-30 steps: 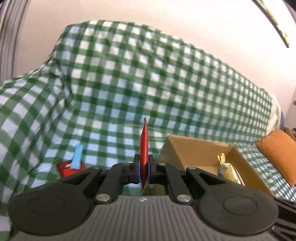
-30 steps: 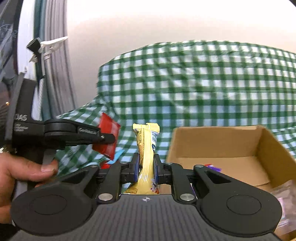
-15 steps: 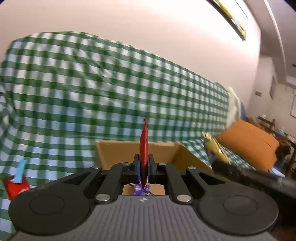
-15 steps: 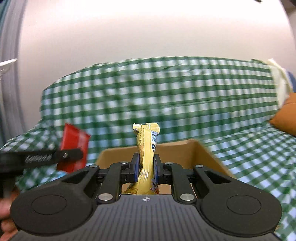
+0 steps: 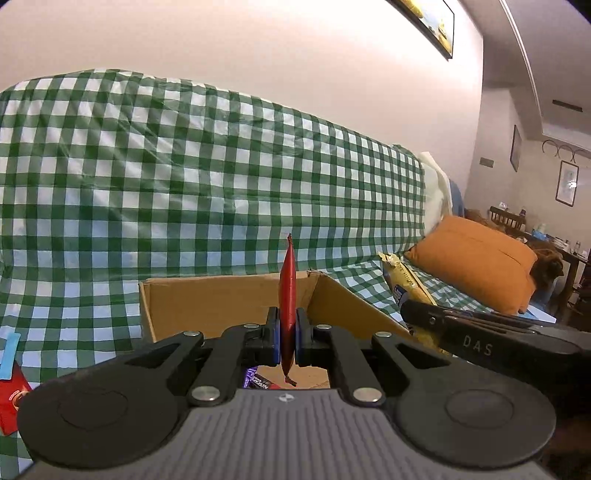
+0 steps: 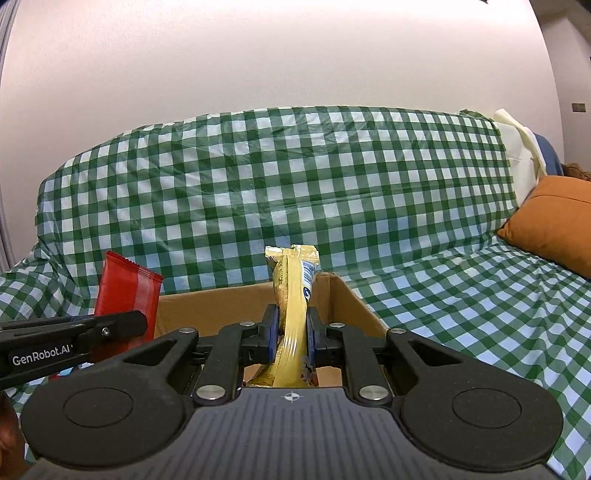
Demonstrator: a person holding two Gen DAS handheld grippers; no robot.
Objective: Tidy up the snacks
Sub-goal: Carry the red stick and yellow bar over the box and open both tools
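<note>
left wrist view: left gripper [image 5: 288, 340] clamped on a red snack packet [image 5: 287, 291], seen edge-on and upright, blue pads pressed to both faces, lower tip poking out below the pads. straight ahead and below, an open cardboard box [image 5: 207, 306] resting on the green-checked cover [image 5: 184, 177] of a sofa; packet held in front of the box's opening, above its floor. inside the box, low between the gripper's links, a purple wrapper [image 5: 255, 380] with part of its lettering showing. to the right, the other gripper's black finger marked "das", gripping a yellow snack packet [image 5: 404, 286] just beside the box's right wall. at the far left edge, a red carton [image 5: 13, 400] with a blue tab lying on the cover. further right, an orange cushion [image 5: 476, 258] on the seat; framed picture [image 5: 428, 22] high on the pale wall.

right wrist view: right gripper [image 6: 291, 336] closed tight on the yellow snack packet [image 6: 293, 295], upright, crimped top end above the pads, bottom end hanging below them. same cardboard box [image 6: 347, 306] just behind and under it, open top facing up. at left, the left gripper's black finger labelled "genrobot.ai" pinching the red snack packet [image 6: 127, 295], flat face toward the camera, next to the box's left side. orange cushion [image 6: 554, 221] at right on the checked cover [image 6: 295, 184].
</note>
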